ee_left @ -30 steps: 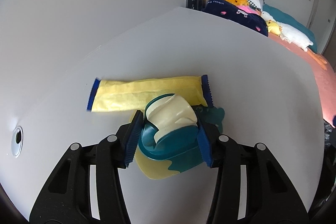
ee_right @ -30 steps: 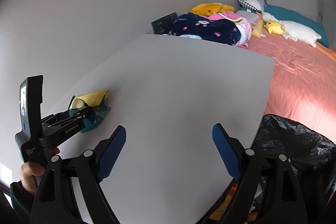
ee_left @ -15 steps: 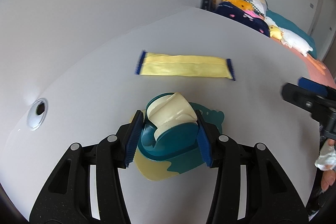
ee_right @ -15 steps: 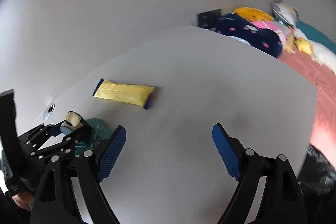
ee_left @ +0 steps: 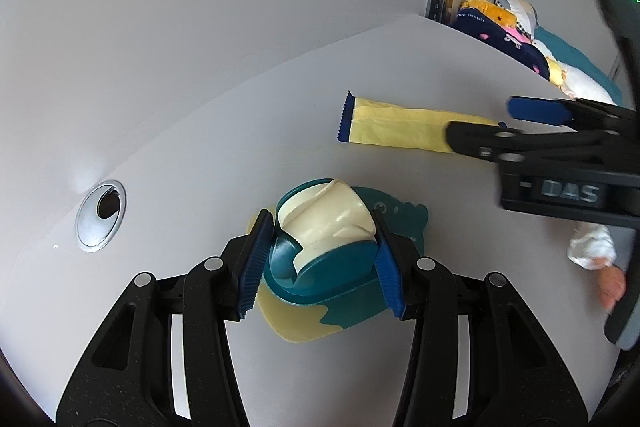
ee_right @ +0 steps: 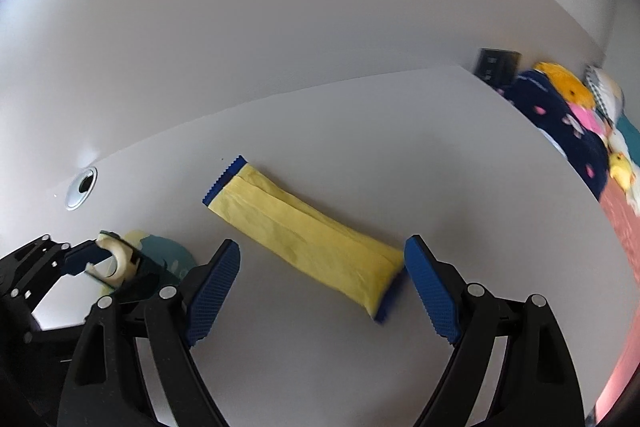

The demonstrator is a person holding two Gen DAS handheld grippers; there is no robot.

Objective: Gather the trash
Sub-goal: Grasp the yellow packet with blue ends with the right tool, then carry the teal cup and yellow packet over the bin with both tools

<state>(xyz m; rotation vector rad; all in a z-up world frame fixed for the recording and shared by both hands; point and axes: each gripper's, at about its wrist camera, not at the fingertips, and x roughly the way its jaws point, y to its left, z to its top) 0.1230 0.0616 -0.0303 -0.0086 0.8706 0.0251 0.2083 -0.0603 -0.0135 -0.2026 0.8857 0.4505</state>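
Observation:
My left gripper is shut on a crumpled teal and cream package, held just above the white desk. The same package shows at the lower left of the right wrist view. A long yellow wrapper with blue serrated ends lies flat on the desk. My right gripper stands open over the wrapper's near end, with that end between its fingers and not pressed. In the left wrist view the right gripper comes in from the right and covers the far end of the wrapper.
A metal cable grommet is set in the desk at the left. The wall runs close behind the desk. Beyond the desk's right edge is a bed with pillows and plush toys. A hand with a white cuff holds the right gripper.
The right gripper swung left from the desk's edge and the black bag to the yellow wrapper. The left gripper drew back from the wrapper with the package still in it.

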